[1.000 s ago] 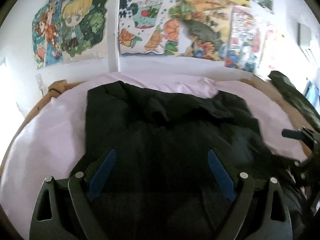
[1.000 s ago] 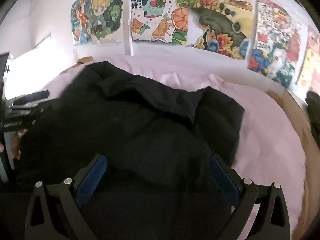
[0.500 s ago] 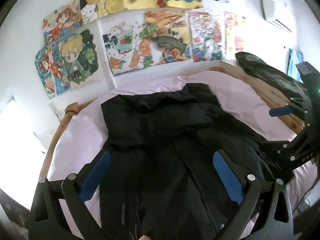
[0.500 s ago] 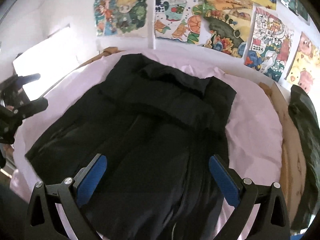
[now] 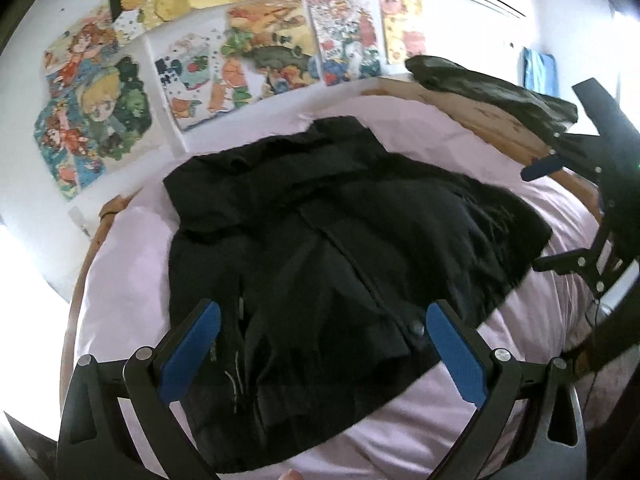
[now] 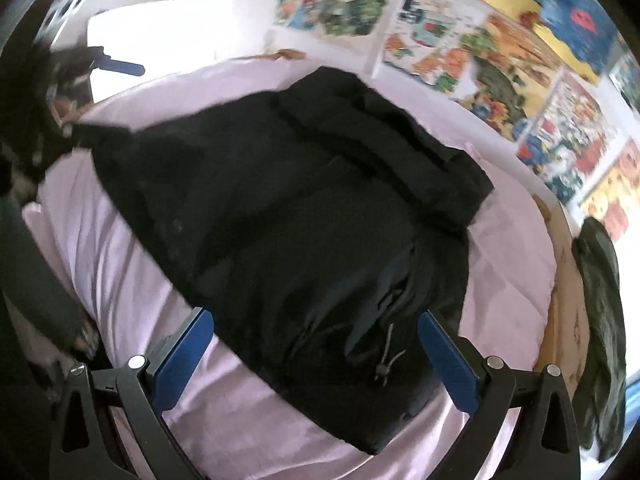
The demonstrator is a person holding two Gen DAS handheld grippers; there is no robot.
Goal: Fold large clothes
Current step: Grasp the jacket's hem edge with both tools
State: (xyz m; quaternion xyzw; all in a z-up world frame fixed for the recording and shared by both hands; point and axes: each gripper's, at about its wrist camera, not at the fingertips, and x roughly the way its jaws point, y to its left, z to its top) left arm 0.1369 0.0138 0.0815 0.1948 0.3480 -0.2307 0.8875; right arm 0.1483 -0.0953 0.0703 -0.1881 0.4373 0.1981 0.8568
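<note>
**Both grippers wide, jacket dead ahead**

Now both tools hang over the near end of the bed (image 5: 120, 264), and the black jacket (image 5: 328, 240) lies spread flat on the pink sheet in front of them. Left gripper (image 5: 320, 340) has its blue pads as far apart as they go, nothing between them but air above the cloth. Right gripper (image 6: 316, 350) is just as wide and just as empty.

Here's the relation that counts. In the left view the jacket's long axis runs from the hem at lower centre up to the collar at upper centre, leaning a little left. In the right view it runs the same way, hem low near the drawstring toggle (image 6: 383, 368), collar toward the posters (image 6: 500, 52) at upper right.

So the hem is the near edge for both hands. Left sits over the jacket's left half, with the snap placket just inside its right pad. Right sits nearer the right half, and it shows in the left view at the right edge, beside the jacket's far side.

My read: neither hand has a clear lead, and a two-handed pick along the hem looks the natural next move. Second dark garment (image 6: 600, 312) waits on the wooden frame, well apart.
</note>
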